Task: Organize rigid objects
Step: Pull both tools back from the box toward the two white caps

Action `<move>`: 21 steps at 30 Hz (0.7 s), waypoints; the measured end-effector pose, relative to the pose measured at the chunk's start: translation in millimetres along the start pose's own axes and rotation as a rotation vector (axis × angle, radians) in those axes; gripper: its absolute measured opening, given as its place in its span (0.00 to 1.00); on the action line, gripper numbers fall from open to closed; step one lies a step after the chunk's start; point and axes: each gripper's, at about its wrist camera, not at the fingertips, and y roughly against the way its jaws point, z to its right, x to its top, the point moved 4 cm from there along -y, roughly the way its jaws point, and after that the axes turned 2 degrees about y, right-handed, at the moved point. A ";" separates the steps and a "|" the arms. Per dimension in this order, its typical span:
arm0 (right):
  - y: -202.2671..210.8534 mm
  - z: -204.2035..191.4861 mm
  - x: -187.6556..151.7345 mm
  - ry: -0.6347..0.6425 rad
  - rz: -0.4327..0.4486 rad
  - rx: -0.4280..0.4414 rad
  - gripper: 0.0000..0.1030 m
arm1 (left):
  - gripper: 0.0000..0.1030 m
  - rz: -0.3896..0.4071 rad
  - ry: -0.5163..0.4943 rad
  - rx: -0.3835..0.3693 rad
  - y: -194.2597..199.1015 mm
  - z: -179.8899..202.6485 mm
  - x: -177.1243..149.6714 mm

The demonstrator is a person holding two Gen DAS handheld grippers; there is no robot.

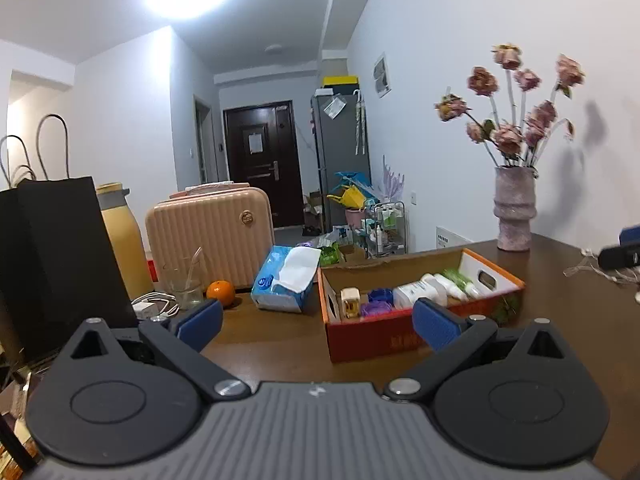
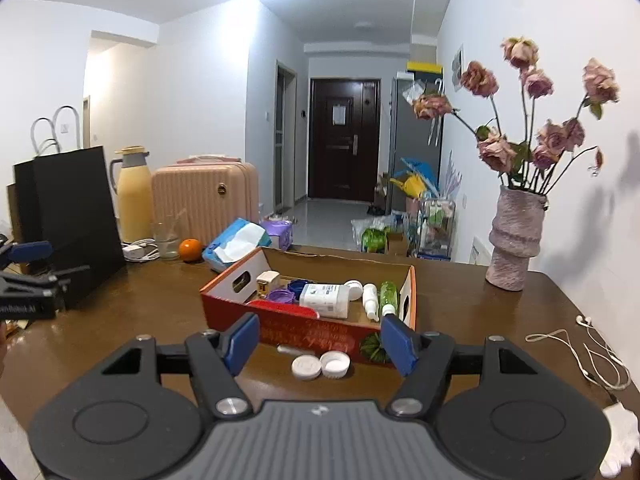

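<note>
A red and orange cardboard box (image 1: 372, 340) (image 2: 304, 332) stands in the middle of the brown table (image 2: 480, 320). Inside lie a white bottle (image 2: 325, 299), a small white spray bottle (image 2: 371, 300), a green bottle (image 2: 388, 294), a purple case (image 2: 282, 295), a small perfume bottle (image 2: 267, 282) and a red comb (image 2: 280, 309). A white twin-cap lens case (image 2: 320, 365) sits on the table in front of the box. My left gripper (image 1: 318, 322) is open and empty, short of the box. My right gripper (image 2: 320, 340) is open and empty above the lens case.
Along the table's left side stand a black paper bag (image 2: 76, 216), a yellow thermos (image 2: 134, 200), a pink suitcase (image 2: 204, 200), a glass (image 2: 166, 240), an orange (image 2: 189, 249) and a blue tissue pack (image 2: 236, 242). A vase of dried roses (image 2: 514, 236) stands back right; white earphones (image 2: 588, 354) lie beside it.
</note>
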 end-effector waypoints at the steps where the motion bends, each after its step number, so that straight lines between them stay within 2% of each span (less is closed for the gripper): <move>1: 9.9 -3.3 -6.0 0.002 0.014 -0.004 0.65 | 1.00 0.006 0.001 -0.004 9.8 2.6 -5.7; 8: 73.7 -23.1 -45.3 -0.040 0.074 -0.008 0.66 | 1.00 0.039 0.111 -0.064 75.2 10.2 -38.7; 11: 96.5 -33.0 -65.2 -0.054 0.086 -0.010 0.70 | 1.00 0.044 0.095 -0.062 95.6 10.6 -58.8; 15: 108.2 -45.0 -93.9 -0.038 0.066 -0.026 0.72 | 1.00 0.004 0.110 -0.041 99.3 5.6 -75.2; 21: 93.4 -47.6 -113.8 -0.055 0.011 -0.037 0.72 | 1.00 -0.044 0.107 -0.038 86.2 5.6 -91.3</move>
